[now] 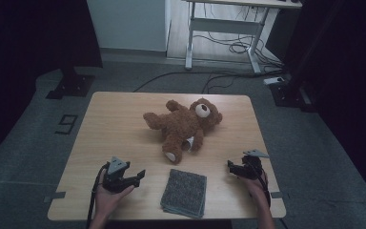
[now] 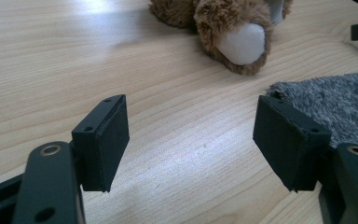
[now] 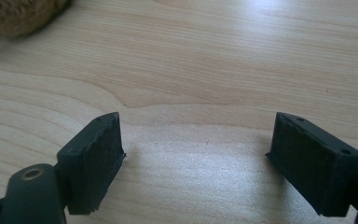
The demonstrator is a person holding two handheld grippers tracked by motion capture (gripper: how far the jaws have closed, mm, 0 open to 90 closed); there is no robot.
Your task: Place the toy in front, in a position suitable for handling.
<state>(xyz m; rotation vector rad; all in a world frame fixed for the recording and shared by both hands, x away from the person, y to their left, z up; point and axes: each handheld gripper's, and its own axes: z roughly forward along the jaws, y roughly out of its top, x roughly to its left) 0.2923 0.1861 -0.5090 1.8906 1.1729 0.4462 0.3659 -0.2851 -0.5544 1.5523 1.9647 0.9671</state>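
Grey folded cloth (image 1: 184,192) lying flat at the near edge of the table (image 1: 114,119), flanked by left gripper (image 1: 140,174) and right gripper (image 1: 230,165), both with jaws spread wide and nothing between them. Looks like the approach stage, nothing grasped yet; next, closing in on the cloth's edges for a pinch. Farther back, brown teddy bear (image 1: 186,125) sprawled mid-table, untouched.
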